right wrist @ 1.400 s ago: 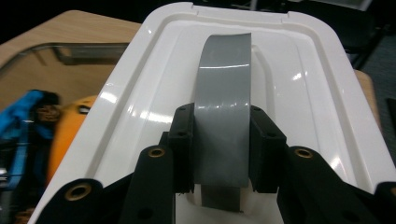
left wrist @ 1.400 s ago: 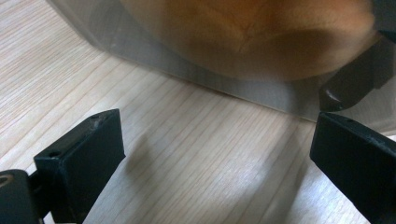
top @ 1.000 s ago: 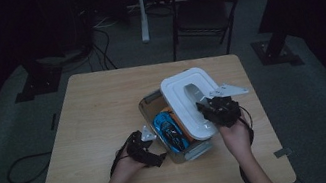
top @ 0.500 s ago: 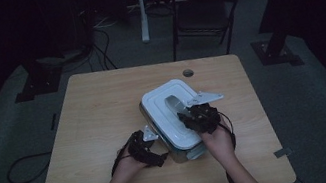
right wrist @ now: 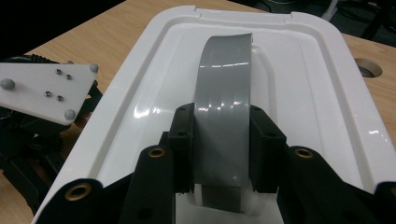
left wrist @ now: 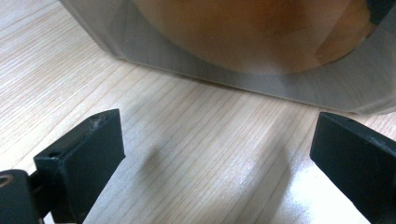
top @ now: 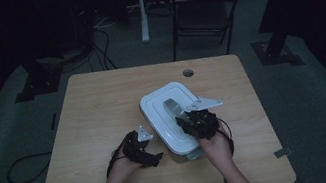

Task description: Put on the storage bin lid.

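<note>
A white lid (top: pixel 168 116) with a grey arched handle (top: pixel 172 107) lies flat over the clear storage box (top: pixel 188 154) in the middle of the table. My right gripper (top: pixel 187 117) is shut on the grey handle (right wrist: pixel 223 126), its black jaws pressed against both sides of the strap above the white lid (right wrist: pixel 289 70). My left gripper (top: pixel 155 159) rests on the wood at the box's left side, jaws wide apart. Between its fingertips (left wrist: pixel 100 140) there is only bare table, with the clear box wall (left wrist: pixel 261 79) just ahead.
The wooden table (top: pixel 98 108) has a round cable hole (top: pixel 188 73) near its far edge. A dark folding chair (top: pixel 201 3) stands behind the table. My left gripper's white plate (right wrist: pixel 42 91) shows beside the lid. Cables lie on the floor at the left.
My right gripper has carried the lid left and down from a tilted, raised position onto the box, covering the blue things inside. The left gripper has stayed where it was.
</note>
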`<move>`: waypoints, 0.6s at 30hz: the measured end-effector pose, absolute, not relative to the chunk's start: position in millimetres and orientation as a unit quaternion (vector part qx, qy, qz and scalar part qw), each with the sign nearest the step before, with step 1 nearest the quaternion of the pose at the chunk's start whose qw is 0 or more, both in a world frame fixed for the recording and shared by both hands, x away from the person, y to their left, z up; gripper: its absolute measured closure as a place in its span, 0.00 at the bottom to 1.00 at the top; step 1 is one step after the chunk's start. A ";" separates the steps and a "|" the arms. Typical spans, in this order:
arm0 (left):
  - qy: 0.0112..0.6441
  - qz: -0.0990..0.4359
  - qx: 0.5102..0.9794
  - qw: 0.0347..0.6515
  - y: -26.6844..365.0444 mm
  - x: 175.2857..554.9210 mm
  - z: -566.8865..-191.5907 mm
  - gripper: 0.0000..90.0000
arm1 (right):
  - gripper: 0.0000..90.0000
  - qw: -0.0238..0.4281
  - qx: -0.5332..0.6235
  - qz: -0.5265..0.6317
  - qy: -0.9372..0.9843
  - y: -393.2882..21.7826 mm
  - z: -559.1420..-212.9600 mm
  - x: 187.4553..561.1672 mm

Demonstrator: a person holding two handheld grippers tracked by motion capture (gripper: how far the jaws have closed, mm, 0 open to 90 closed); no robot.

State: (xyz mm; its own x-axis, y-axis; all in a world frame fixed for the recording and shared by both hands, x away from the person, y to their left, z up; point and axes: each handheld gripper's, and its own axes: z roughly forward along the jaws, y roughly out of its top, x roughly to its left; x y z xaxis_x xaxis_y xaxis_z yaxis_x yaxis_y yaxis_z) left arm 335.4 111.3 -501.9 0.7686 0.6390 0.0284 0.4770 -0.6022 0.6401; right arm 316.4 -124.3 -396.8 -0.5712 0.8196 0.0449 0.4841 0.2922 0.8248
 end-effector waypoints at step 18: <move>0.331 0.132 0.876 0.324 116.5 339.3 -498.2 0.04 | 0.22 0.203 0.425 0.442 0.763 -145.5 -393.7 316.2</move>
